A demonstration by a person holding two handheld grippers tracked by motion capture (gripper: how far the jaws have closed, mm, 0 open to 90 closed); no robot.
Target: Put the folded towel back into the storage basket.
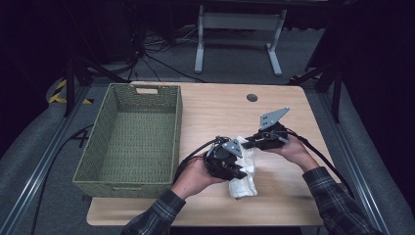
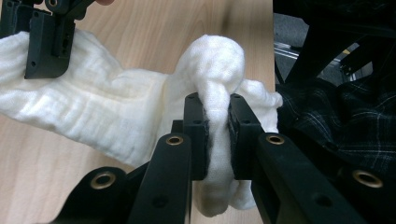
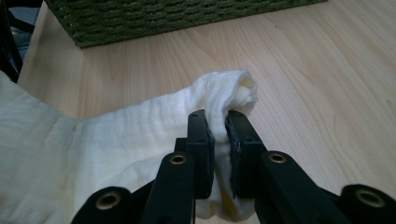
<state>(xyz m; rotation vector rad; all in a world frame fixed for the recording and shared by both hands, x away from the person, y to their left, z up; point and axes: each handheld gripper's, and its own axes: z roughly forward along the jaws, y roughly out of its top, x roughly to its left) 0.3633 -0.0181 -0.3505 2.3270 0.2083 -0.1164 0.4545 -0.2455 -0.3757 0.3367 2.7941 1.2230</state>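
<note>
I start from the white cloth (image 1: 243,169): it lies bunched on the wooden table (image 1: 274,205), a little to the right of the green woven basket (image 1: 128,142) and nearer the person's edge of the table than the basket's far wall. Its weave is soft and crinkled, and I can read no label, brand or writing on it anywhere.

My left gripper (image 2: 216,128) has its jaws pinched on a gathered fold of the cloth (image 2: 116,116); the fabric is squeezed thin between the pads and bulges out in a rounded lump above them. In that same view I see the other gripper's black jaw biting the cloth's far end, away from the basket side.

My right gripper (image 3: 219,133) is likewise clamped on a rolled corner of the cloth (image 3: 93,140), with only a narrow strip of fabric between the pads and the corner curling over their tips. The basket's woven base (image 3: 177,18) runs across the top of that view, apart from the cloth.

From above, the left gripper (image 1: 230,164) sits on the end of the cloth closer to the basket, and the right gripper (image 1: 262,139) on the end farther from it. Both hands wear plaid sleeves (image 1: 156,215). The basket carries no readable marking.
</note>
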